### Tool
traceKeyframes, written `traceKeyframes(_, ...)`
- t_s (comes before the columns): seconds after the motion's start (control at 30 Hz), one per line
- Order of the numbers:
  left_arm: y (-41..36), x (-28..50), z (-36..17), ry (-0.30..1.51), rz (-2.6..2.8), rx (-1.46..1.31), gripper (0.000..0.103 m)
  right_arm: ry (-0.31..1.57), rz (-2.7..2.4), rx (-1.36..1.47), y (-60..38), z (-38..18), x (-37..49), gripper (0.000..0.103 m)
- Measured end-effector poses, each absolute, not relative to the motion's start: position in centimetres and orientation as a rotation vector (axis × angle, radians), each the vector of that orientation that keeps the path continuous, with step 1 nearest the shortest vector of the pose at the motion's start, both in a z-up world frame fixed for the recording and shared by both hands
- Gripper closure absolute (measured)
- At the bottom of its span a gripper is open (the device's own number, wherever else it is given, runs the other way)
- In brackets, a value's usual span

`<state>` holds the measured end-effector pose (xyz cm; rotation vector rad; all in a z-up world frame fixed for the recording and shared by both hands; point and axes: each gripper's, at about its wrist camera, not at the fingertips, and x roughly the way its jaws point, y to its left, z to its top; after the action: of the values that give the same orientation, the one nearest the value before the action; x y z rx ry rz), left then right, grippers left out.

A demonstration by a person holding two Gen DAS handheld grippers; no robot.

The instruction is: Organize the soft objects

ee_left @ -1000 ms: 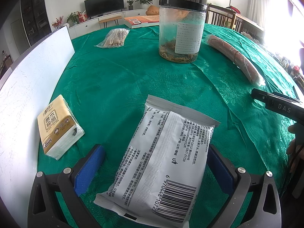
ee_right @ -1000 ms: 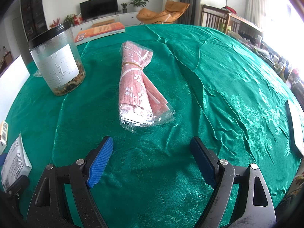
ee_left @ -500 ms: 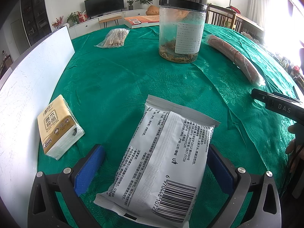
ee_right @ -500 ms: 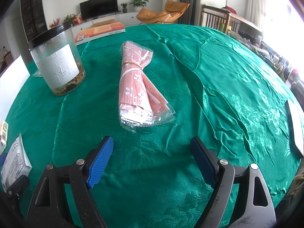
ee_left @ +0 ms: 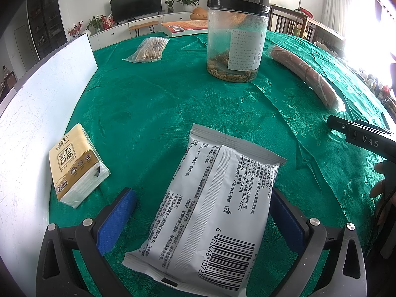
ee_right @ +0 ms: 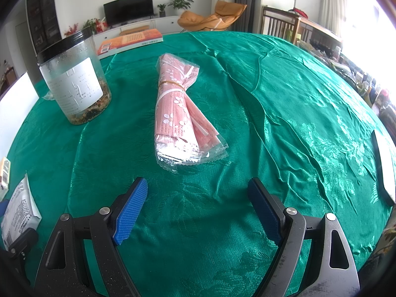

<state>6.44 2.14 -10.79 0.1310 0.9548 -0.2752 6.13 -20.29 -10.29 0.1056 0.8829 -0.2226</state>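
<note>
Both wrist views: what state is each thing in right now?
Left tool: open, astride the pouch.
Right tool: open, empty.
White printed plastic pouch: flat, barcode up.
Clear black-lidded jar: upright, lid on.
Pink rolled bundle in clear wrap: lying, rubber-banded.
Yellow tissue pack: lying flat.

The white pouch (ee_left: pixel 212 212) covers most of the left gripper's right finger, so whether that pad touches it cannot be told, and in the right wrist view the frame's left edge cuts the pouch and the tissue pack (ee_right: pixel 4 173). A white flat thing (ee_right: pixel 384 163) at the worktop's right edge is cropped too. The jar's (ee_left: pixel 236 39) label print is too small to read.
</note>
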Motion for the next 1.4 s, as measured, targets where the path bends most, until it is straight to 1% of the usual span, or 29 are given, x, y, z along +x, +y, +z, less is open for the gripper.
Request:
traceKeyframes(0.13, 2.1, 7.0, -10.7, 0.974, -0.294, 0.139, 0.0, 0.886, -0.22, 0.105, -20.3, -10.3, 6.1, 0.018)
traceKeyframes(0.2, 2.1, 7.6, -10.5, 1.031, -0.323, 0.161, 0.0, 0.903, -0.209, 0.127, -20.6, -10.1, 5.9, 0.018)
traceKeyframes(0.27, 2.2, 7.9, -10.3, 1.092, -0.369, 0.174, 0.0, 0.902, -0.156, 0.253, -22.2, -9.4, 5.2, 0.018)
traceKeyframes(0.33, 2.5, 7.6, -10.0, 1.107, -0.424, 0.157, 0.0, 0.881, -0.088, 0.408, -24.6, -8.5, 4.7, 0.018)
traceKeyframes(0.43, 1.8, 6.9, -9.7, 1.106, -0.445, 0.202, 0.0, 0.928, -0.094, 0.371, -26.1, -6.7, 7.2, 0.018)
traceKeyframes(0.5, 1.1, 6.7, -9.7, 1.09, -0.443, 0.253, 0.0, 0.997, -0.036, 0.334, -25.5, -6.1, 10.3, 0.017)
traceKeyframes(0.57, 0.6, 6.6, -9.7, 1.073, -0.449, 0.29, 0.012, 1.042, 0.031, 0.311, -24.1, -6.3, 13.4, 0.019)
traceKeyframes(0.6, 0.7, 6.6, -9.5, 1.057, -0.47, 0.272, 0.03, 1.064, 0.045, 0.281, -23.2, -6.6, 14.9, 0.021)
traceKeyframes(0.63, 0.9, 6.8, -9.2, 1.051, -0.469, 0.256, 0.034, 1.095, 0.053, 0.237, -22.4, -7.2, 16.1, 0.022)
traceKeyframes(0.67, 1.1, 7.0, -9.1, 1.058, -0.465, 0.238, 0.035, 1.139, 0.05, 0.176, -21.6, -8.1, 17.1, 0.04)
traceKeyframes(0.7, 1.5, 7.1, -8.8, 1.053, -0.465, 0.21, 0.038, 1.164, 0.042, 0.117, -20.9, -8.7, 17.8, 0.071)
traceKeyframes(0.73, 1.9, 7.1, -8.3, 1.043, -0.472, 0.172, 0.038, 1.133, 0.032, 0.092, -20.8, -8.3, 17.9, 0.072)
traceKeyframes(0.77, 2.4, 7.1, -7.5, 1.032, -0.48, 0.128, 0.038, 1.13, 0.019, 0.091, -21.0, -7.7, 18.0, 0.079)
traceKeyframes(0.8, 2.9, 7.1, -6.6, 1.015, -0.487, 0.084, 0.038, 1.112, 0.015, 0.114, -21.3, -6.8, 18.0, 0.08)
traceKeyframes(0.9, 5.1, 7.1, -2.7, 0.95, -0.514, -0.054, 0.038, 1.001, 0.012, 0.121, -21.5, -1.7, 17.2, 0.08)
traceKeyframes(1.0, 8.8, 6.6, 1.4, 0.873, -0.484, -0.121, 0.038, 0.915, 0.097, 0.102, -18.5, 4.2, 16.3, 0.08)
traceKeyframes(1.1, 14.6, 5.5, 4.2, 0.814, -0.362, -0.129, 0.038, 0.866, 0.27, 0.046, -11.9, 9.0, 14.9, 0.08)
traceKeyframes(1.23, 23.7, 2.9, 5.5, 0.8, -0.106, -0.104, 0.037, 0.855, 0.575, 0.068, -0.8, 12.2, 12.3, 0.08)
traceKeyframes(1.27, 25.9, 2.3, 5.3, 0.808, -0.029, -0.093, 0.035, 0.863, 0.653, 0.086, 2.0, 12.3, 11.5, 0.08)
traceKeyframes(1.3, 27.9, 1.8, 4.9, 0.819, 0.054, -0.075, 0.028, 0.876, 0.73, 0.106, 4.6, 12.2, 10.9, 0.079)
traceKeyframes(1.33, 29.8, 1.3, 4.4, 0.833, 0.151, -0.046, 0.014, 0.892, 0.805, 0.13, 7.1, 12.0, 10.4, 0.077)
traceKeyframes(1.37, 31.2, 1.0, 3.9, 0.847, 0.24, -0.018, 0.008, 0.912, 0.873, 0.16, 9.3, 11.5, 9.9, 0.065)
traceKeyframes(1.4, 32.4, 0.5, 3.4, 0.852, 0.31, 0.001, 0.006, 0.935, 0.933, 0.189, 11.0, 10.9, 9.6, 0.038)
